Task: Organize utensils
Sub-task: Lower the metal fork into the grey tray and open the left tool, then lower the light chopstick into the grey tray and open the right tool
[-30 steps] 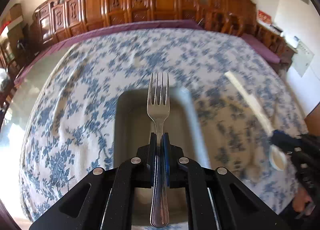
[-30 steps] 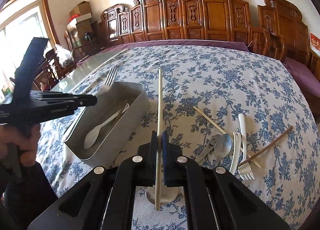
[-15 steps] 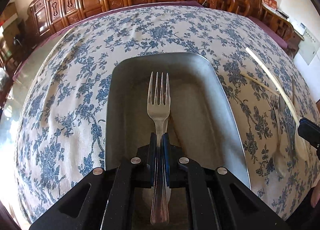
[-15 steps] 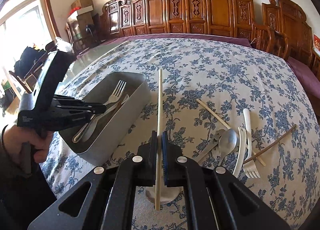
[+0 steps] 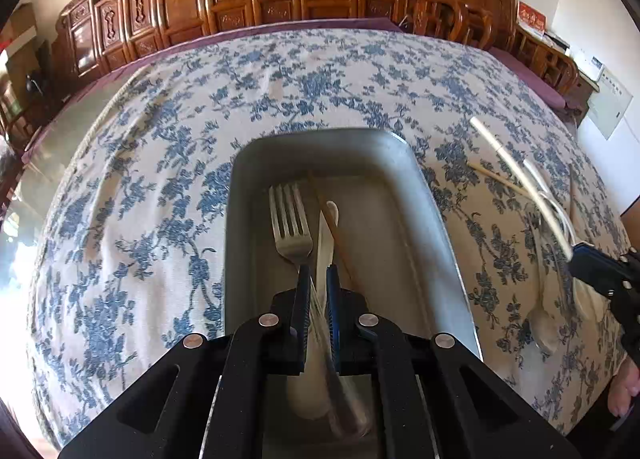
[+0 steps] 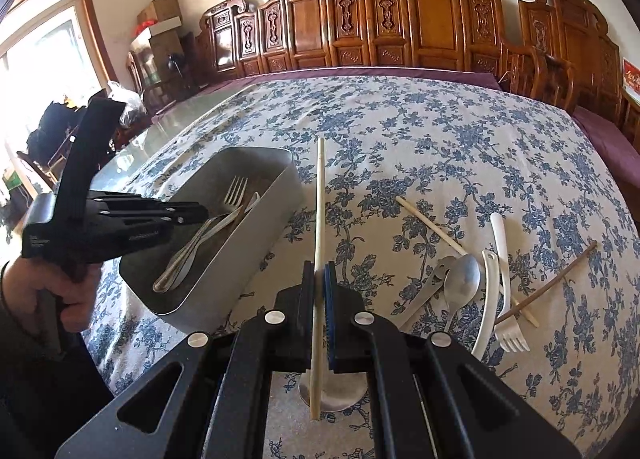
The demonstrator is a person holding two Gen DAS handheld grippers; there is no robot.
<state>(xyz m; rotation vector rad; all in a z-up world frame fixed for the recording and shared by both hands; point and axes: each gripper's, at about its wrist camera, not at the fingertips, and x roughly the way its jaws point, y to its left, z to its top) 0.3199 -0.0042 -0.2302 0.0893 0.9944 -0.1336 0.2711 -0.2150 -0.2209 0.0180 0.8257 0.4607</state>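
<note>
While right tongs (image 6: 319, 283) pinch the cream chopstick (image 6: 320, 199) below mid-shaft | light, stiff, slick: may swivel, better gripped nearer the middle | left tongs (image 5: 317, 283) narrow on metal fork (image 5: 290, 219) over tray (image 6: 248, 251), left of right tongs

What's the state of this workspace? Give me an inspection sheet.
Surface: blue floral tablecloth.
Job's things: metal tray holding a white spoon and brown chopstick; metal fork over it.
Clutter: loose on the cloth, a pale chopstick, metal spoon, white plastic fork, another brown chopstick.
Grippers: left gripper shut on the metal fork's handle; right gripper shut on a long pale chopstick.
Cables: nothing seen.
Surroundings: carved wooden chairs, cardboard boxes.
</note>
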